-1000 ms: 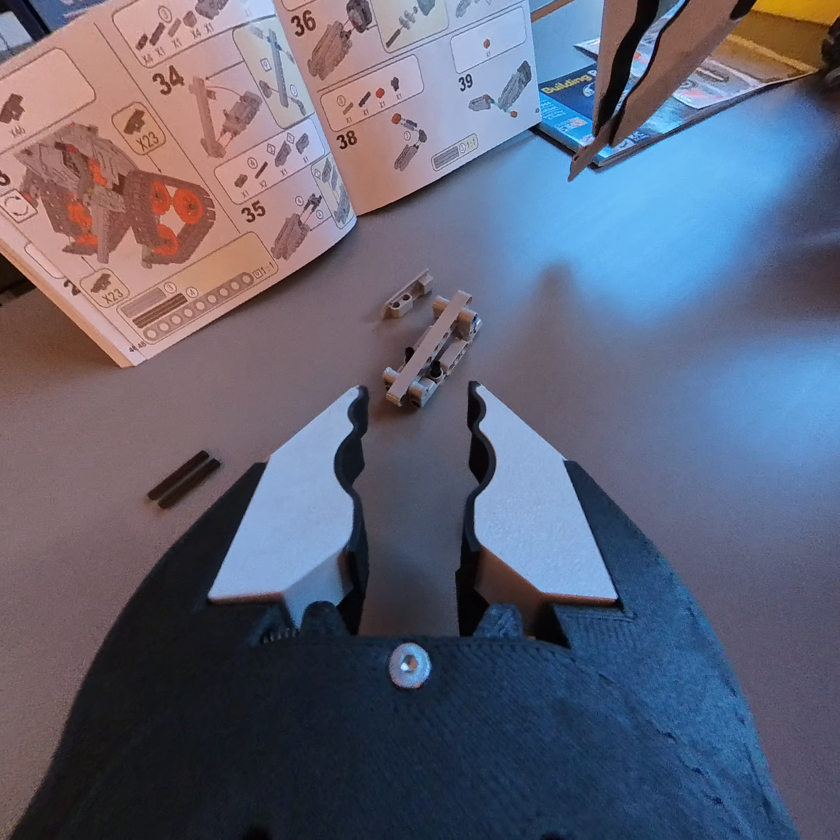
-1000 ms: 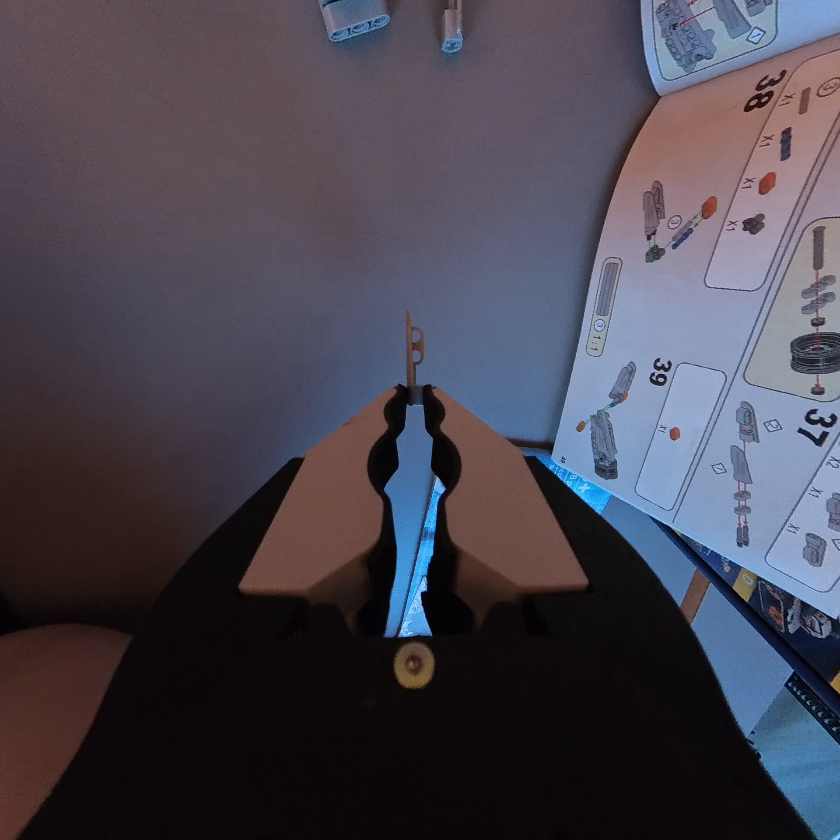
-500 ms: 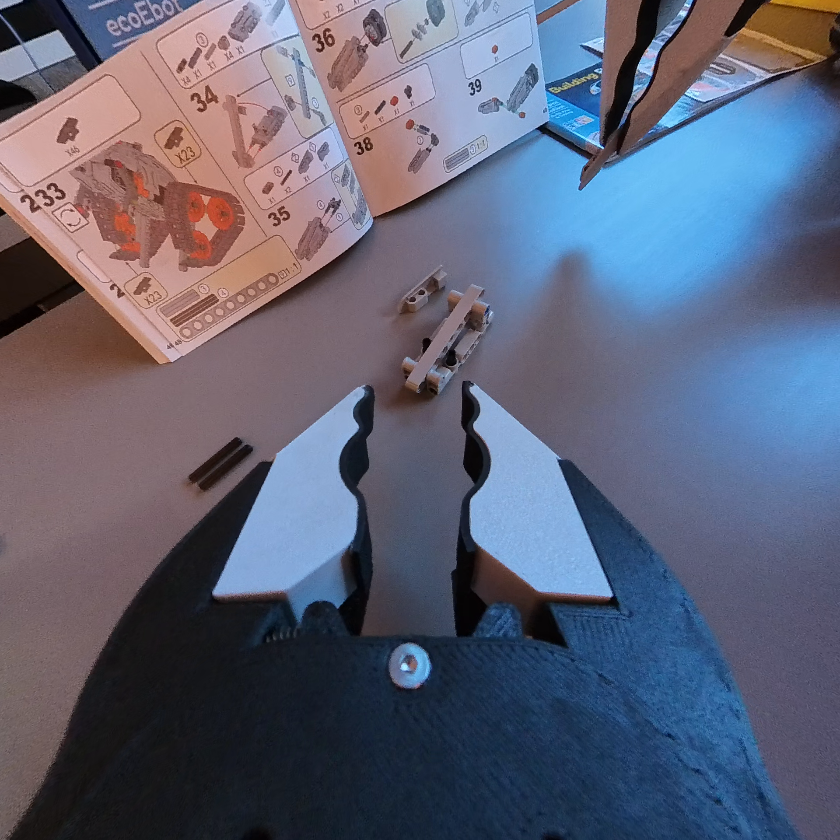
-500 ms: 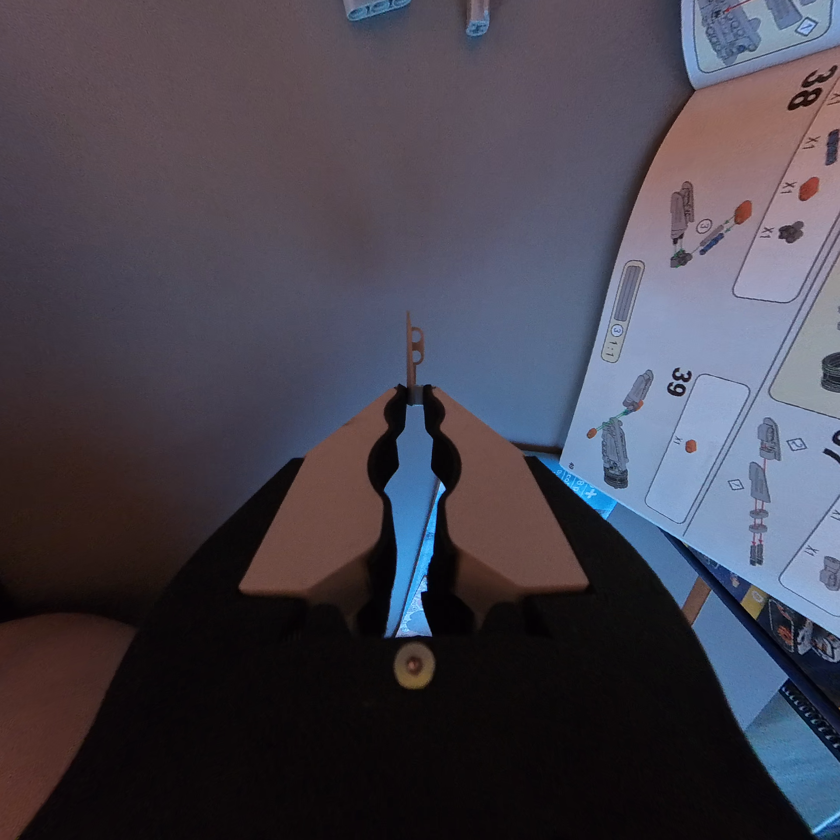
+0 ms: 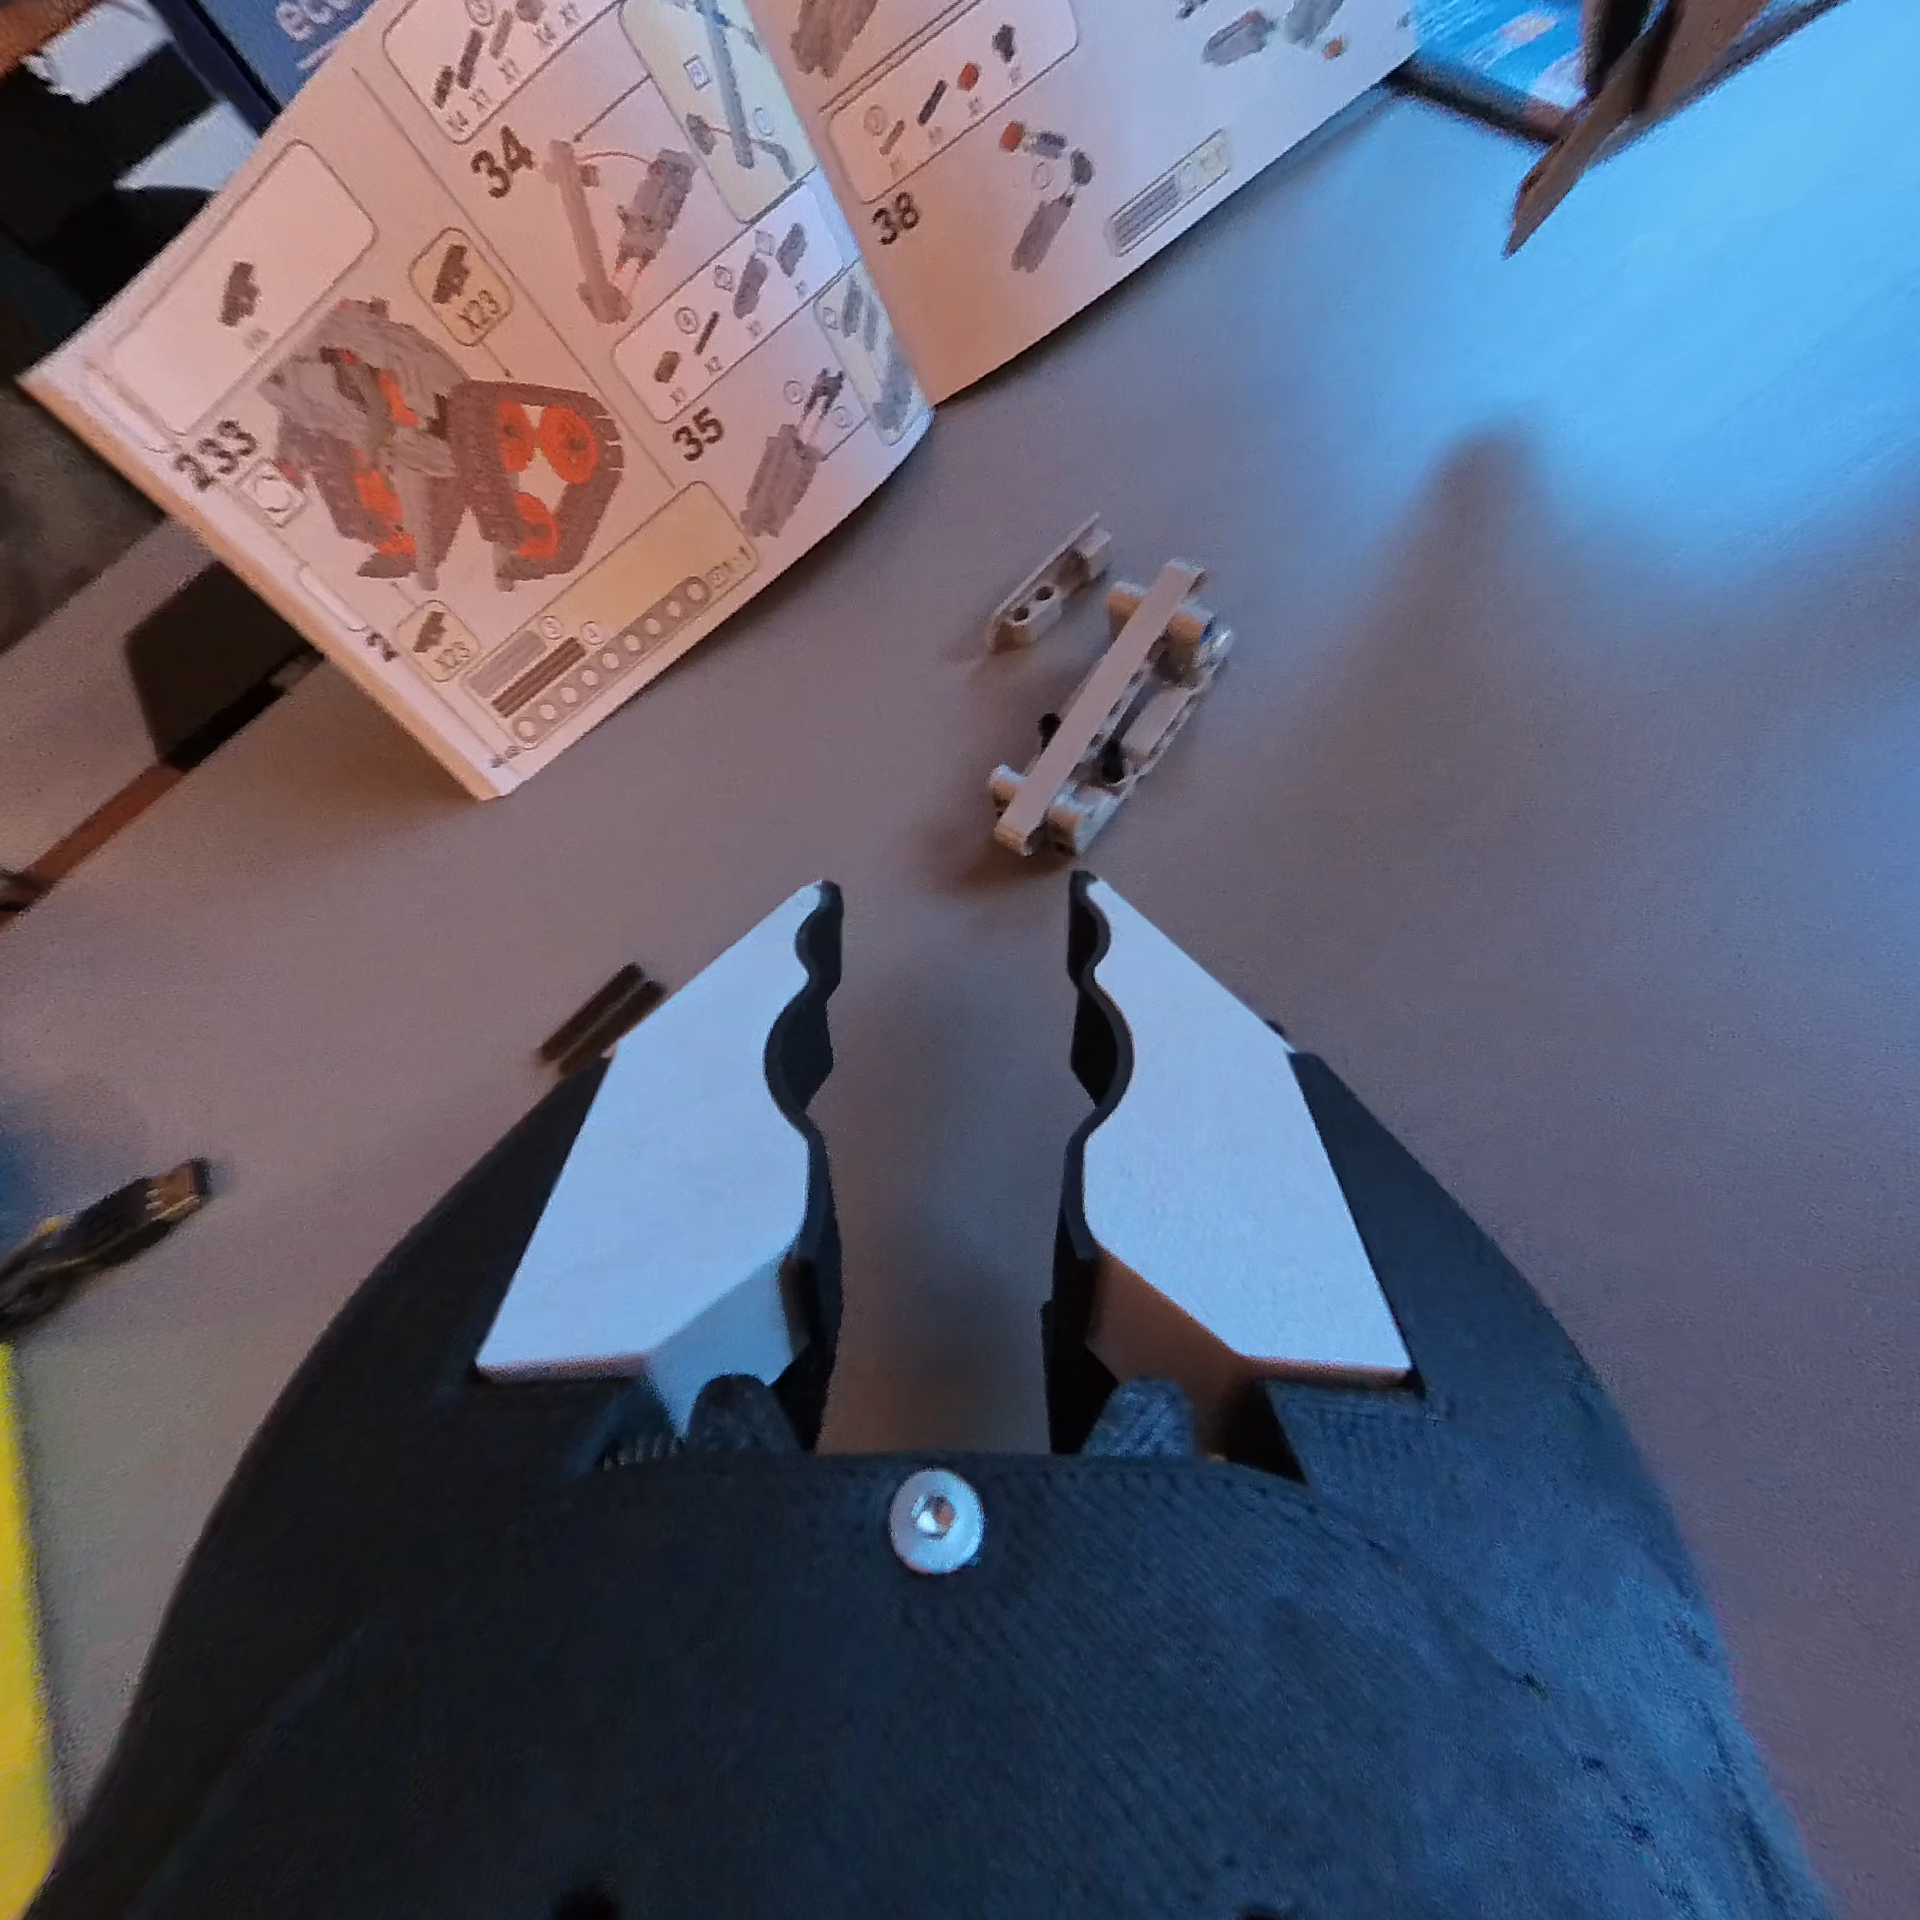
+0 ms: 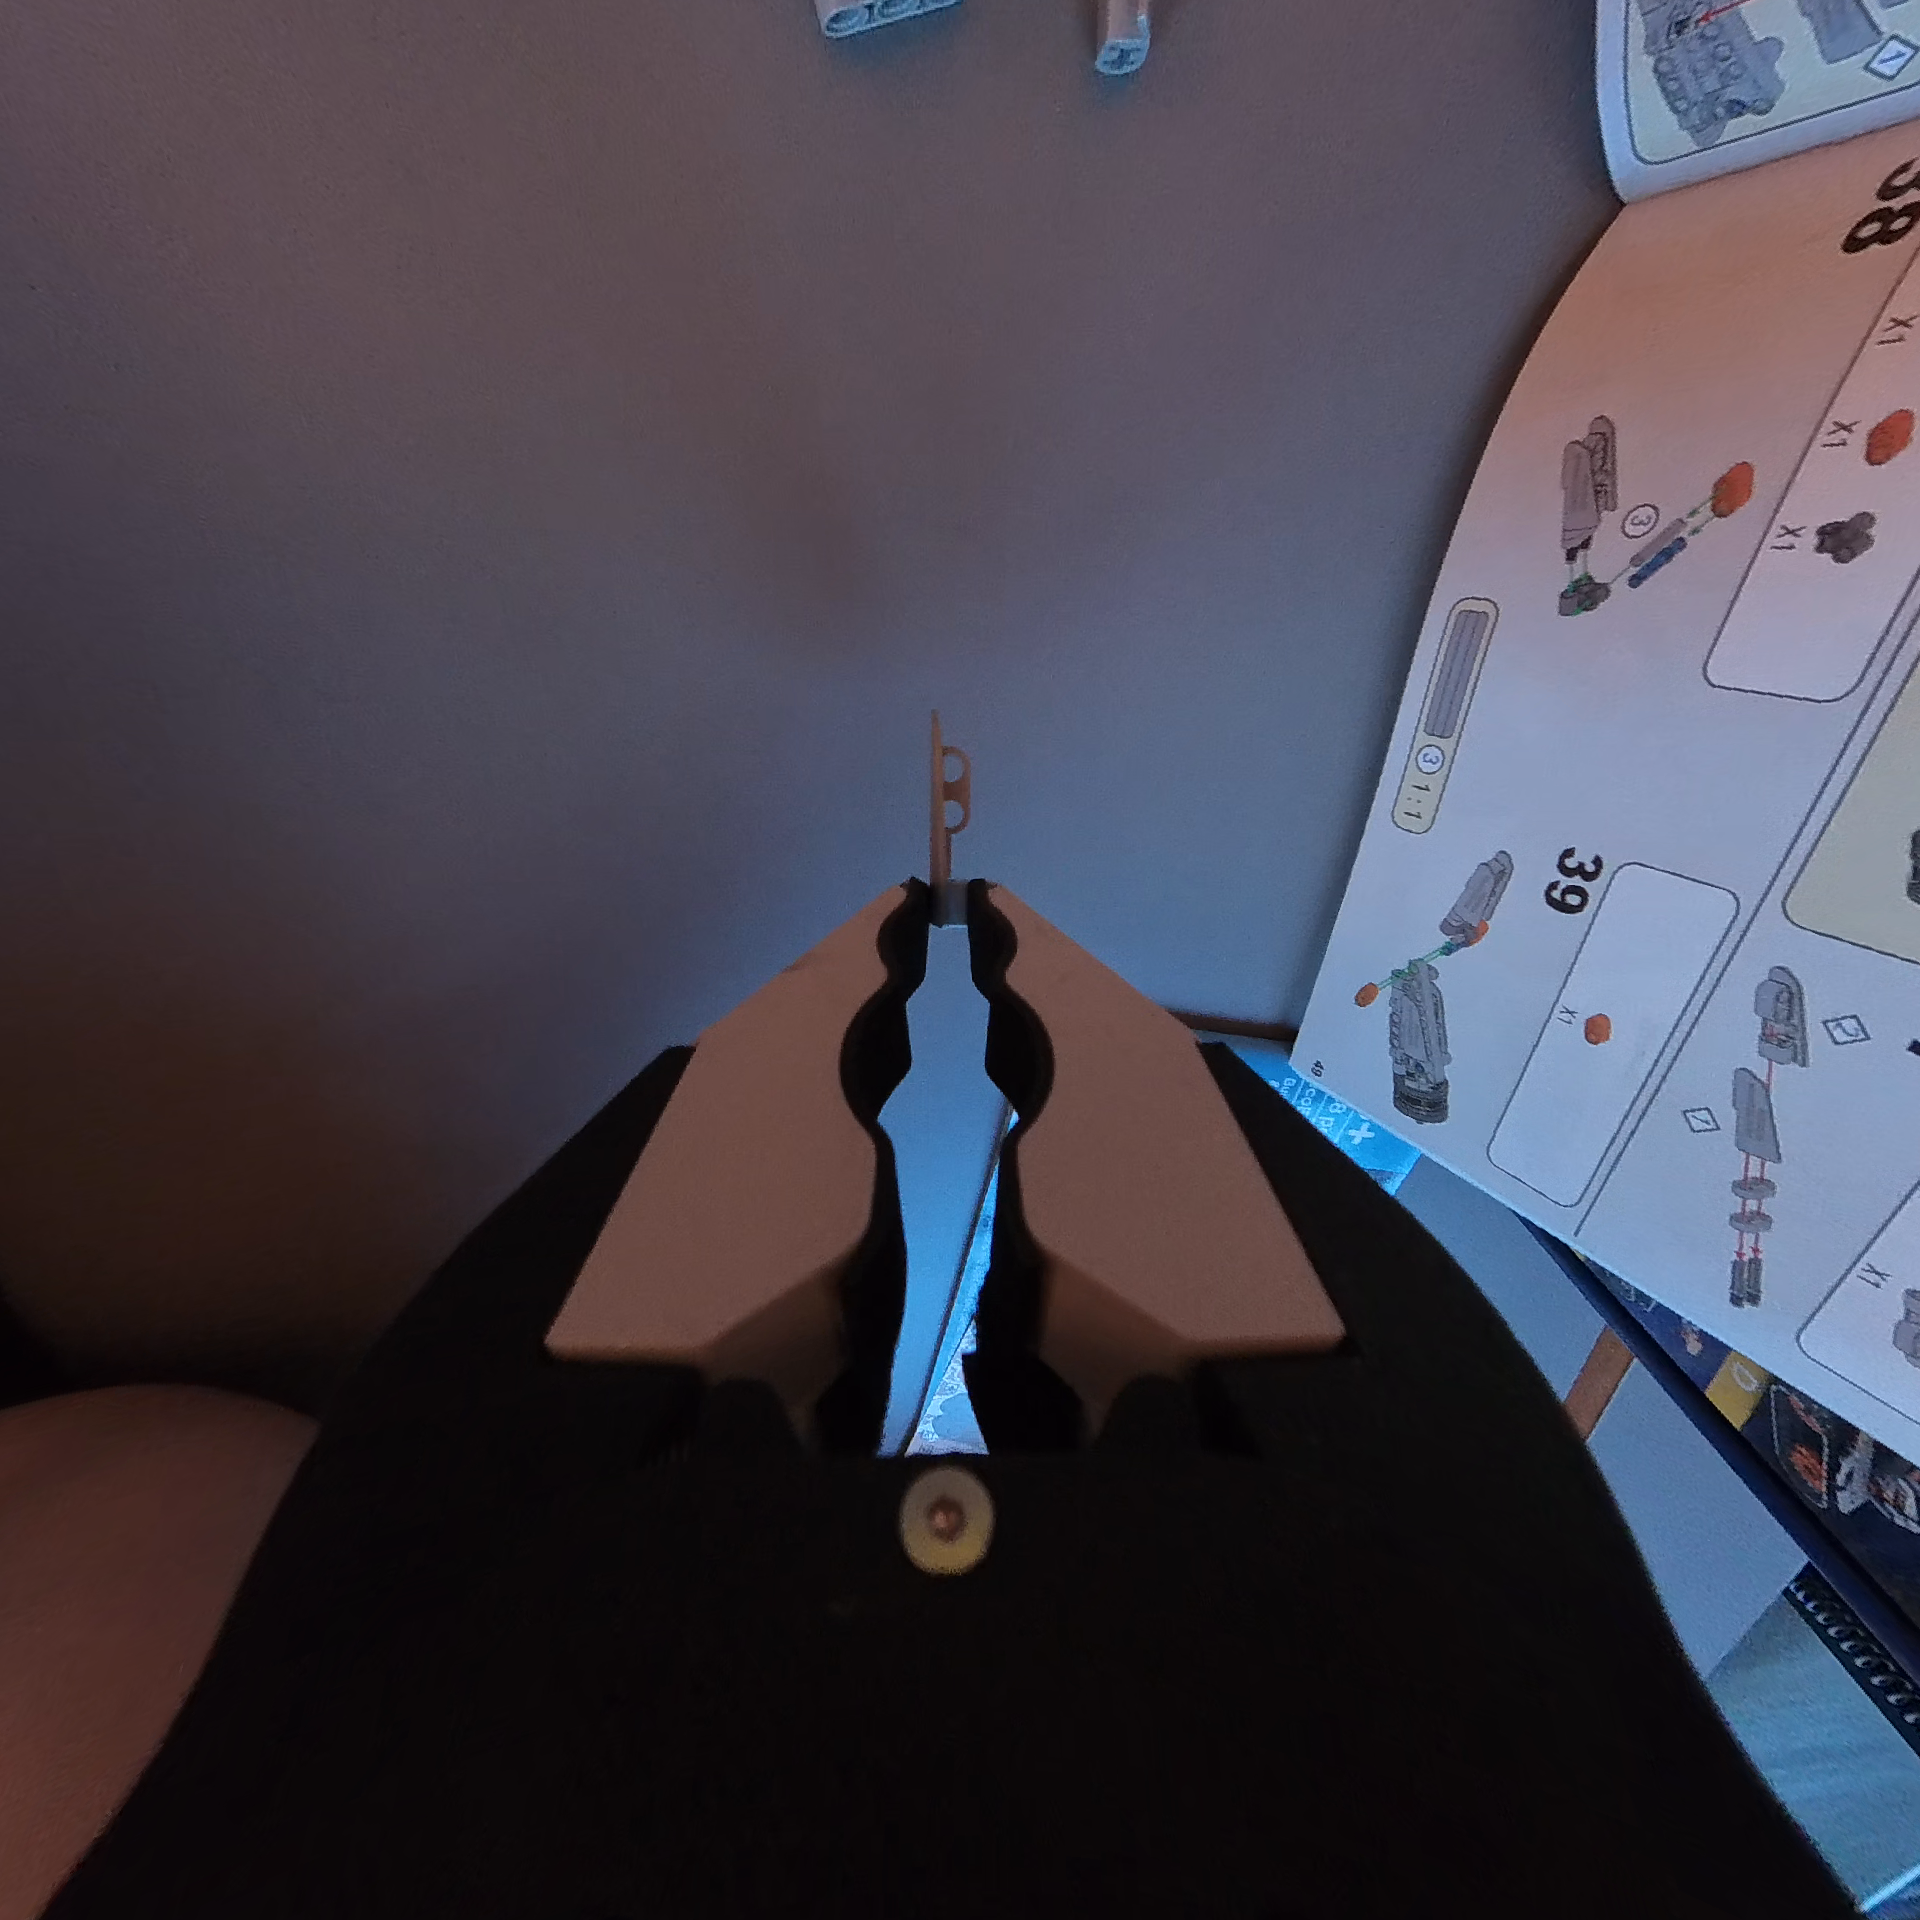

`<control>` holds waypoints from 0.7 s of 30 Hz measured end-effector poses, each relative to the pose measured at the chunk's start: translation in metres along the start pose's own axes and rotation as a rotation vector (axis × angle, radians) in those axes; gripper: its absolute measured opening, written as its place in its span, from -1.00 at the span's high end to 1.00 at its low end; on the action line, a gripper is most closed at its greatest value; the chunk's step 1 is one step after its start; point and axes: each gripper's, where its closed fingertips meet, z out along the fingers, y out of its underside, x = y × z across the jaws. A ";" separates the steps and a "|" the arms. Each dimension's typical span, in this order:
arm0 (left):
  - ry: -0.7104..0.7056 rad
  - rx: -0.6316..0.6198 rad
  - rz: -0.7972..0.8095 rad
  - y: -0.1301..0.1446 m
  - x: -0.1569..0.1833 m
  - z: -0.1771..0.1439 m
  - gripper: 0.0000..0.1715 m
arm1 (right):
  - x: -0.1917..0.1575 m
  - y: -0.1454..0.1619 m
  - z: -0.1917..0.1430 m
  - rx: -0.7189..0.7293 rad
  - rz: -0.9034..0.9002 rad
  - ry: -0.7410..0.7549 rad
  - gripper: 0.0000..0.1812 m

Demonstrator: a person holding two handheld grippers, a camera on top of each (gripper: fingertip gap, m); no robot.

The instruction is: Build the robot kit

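Note:
My left gripper (image 5: 951, 894) is open and empty above the grey table. Just ahead of its tips lies a small grey brick assembly (image 5: 1112, 717), with a loose grey connector piece (image 5: 1049, 601) beside it. My right gripper (image 6: 948, 894) is shut on a thin grey panel piece (image 6: 948, 805) that sticks out past its tips. That gripper also shows at the top right of the left wrist view (image 5: 1621, 125), held high over the table. In the right wrist view the assembly (image 6: 894, 16) and the connector (image 6: 1122, 36) lie at the top edge.
An open instruction booklet (image 5: 540, 343) lies at the far left of the table and shows at the right of the right wrist view (image 6: 1662, 727). Two black axle rods (image 5: 597, 1023) lie left of my left fingers. A black cable plug (image 5: 156, 1195) and a yellow object (image 5: 16, 1662) sit at the left edge. Across from one pair of fingers to the other is roughly 20 centimeters. Between my left fingertips and the connector (image 6: 1122, 36) there is roughly 10 centimeters.
My left gripper has drawn back and shifted, so the assembly and booklet sit farther right in its view. The right gripper has moved up and right there, still shut on the panel piece.

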 end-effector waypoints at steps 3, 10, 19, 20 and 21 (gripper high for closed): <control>-0.096 -0.054 0.068 0.003 -0.008 0.000 0.52 | 0.000 -0.001 -0.001 0.003 0.000 -0.001 0.92; -0.136 -0.091 0.150 0.006 -0.004 -0.002 0.55 | -0.002 -0.001 -0.001 -0.001 -0.006 0.001 0.92; -0.121 -0.087 0.117 0.007 -0.005 -0.001 0.55 | -0.002 0.001 0.001 -0.011 -0.003 -0.011 0.92; -0.096 -0.073 0.077 0.005 -0.002 -0.001 0.55 | -0.003 0.001 0.002 -0.013 -0.004 -0.013 0.92; -0.056 -0.053 0.016 0.003 0.002 -0.001 0.55 | -0.003 0.001 0.002 -0.016 -0.005 -0.013 0.92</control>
